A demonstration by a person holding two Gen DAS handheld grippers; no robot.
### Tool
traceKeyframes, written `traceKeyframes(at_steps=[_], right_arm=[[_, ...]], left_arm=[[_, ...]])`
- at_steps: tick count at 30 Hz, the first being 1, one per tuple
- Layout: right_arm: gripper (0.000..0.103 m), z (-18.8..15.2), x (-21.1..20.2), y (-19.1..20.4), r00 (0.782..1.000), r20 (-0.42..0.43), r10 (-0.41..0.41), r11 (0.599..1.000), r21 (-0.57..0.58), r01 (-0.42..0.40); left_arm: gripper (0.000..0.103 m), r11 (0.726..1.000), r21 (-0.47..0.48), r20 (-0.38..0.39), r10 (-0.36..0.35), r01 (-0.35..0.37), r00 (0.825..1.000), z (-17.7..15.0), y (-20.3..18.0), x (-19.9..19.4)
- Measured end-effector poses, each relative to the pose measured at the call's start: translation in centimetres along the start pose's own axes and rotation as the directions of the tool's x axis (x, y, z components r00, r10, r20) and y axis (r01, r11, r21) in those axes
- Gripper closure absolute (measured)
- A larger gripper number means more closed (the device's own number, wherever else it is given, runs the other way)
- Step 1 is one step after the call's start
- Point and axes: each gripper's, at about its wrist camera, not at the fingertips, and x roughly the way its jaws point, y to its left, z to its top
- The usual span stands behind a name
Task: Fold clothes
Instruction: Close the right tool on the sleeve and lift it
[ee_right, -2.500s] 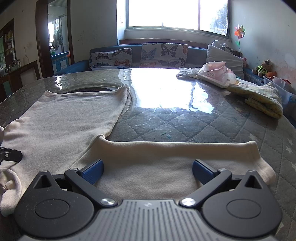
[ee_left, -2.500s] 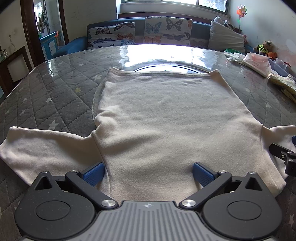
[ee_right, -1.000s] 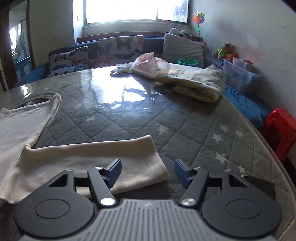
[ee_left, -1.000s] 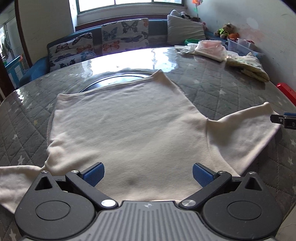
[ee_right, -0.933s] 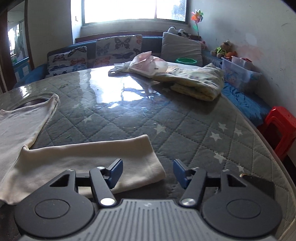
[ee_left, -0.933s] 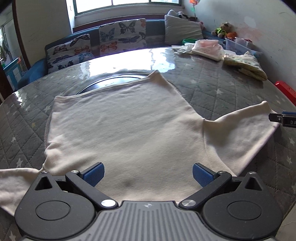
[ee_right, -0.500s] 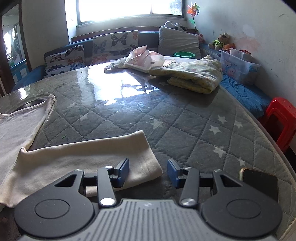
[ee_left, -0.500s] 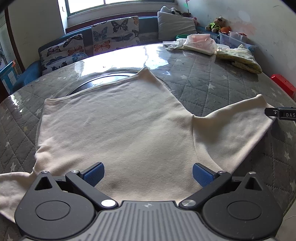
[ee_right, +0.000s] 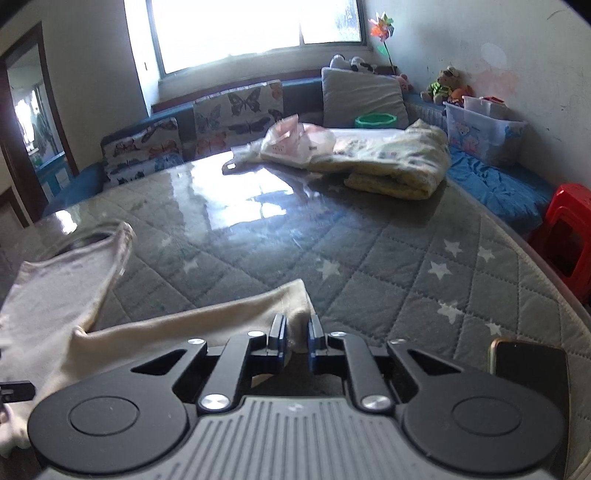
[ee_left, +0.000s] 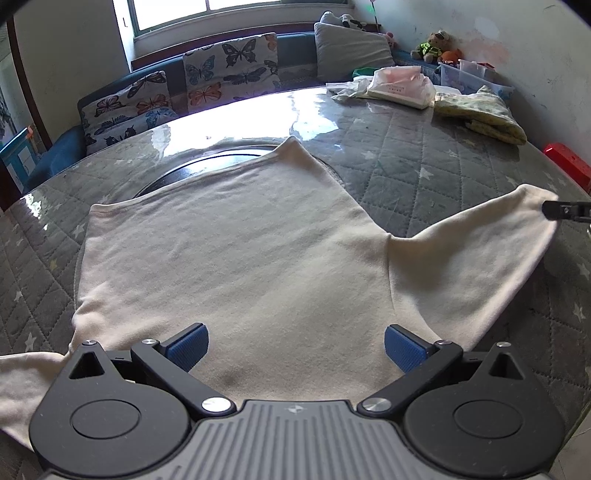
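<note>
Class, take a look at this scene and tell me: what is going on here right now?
A person is folding a cream sweater spread flat on a quilted table. The right tongs are shut on the cuff of one sleeve, lifting it slightly. The left tongs hang wide open over the sweater's body, gripping nothing. No fold is made yet.

Light source: daylight from the window (ee_right: 258, 26), blown out white
Glare: bright sheen on the table's (ee_left: 424, 177) far edge
Blur: right wrist view smeared
Edges: fisheye bending, dark corners
</note>
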Motion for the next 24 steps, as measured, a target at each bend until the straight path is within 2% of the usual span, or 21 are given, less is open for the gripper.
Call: traceKeyframes(at_steps=[6,10,24], right_arm=[[0.093,1.6,-2.4,0.8,0.997,0.070,0.036,0.999,-0.020,-0.035],[0.093,2.1,-3.1,1.3,0.996,0.083,0.040,0.998,-0.042,-0.037],[0.093,0.9,-2.0,0.0,0.999,0.042,0.033,0.999,-0.023,-0.032]], left_arm=[[0.000,0.999,0.032,0.021,-0.001,0.000,1.000,1.4,-1.0,0.6],[0.000,0.999,0.050,0.030,-0.003,0.002,1.000,2.6,-1.9,1.5],[0.000,1.000,0.030,0.007,-0.007,0.007,1.000,4.7,-2.9,4.6]])
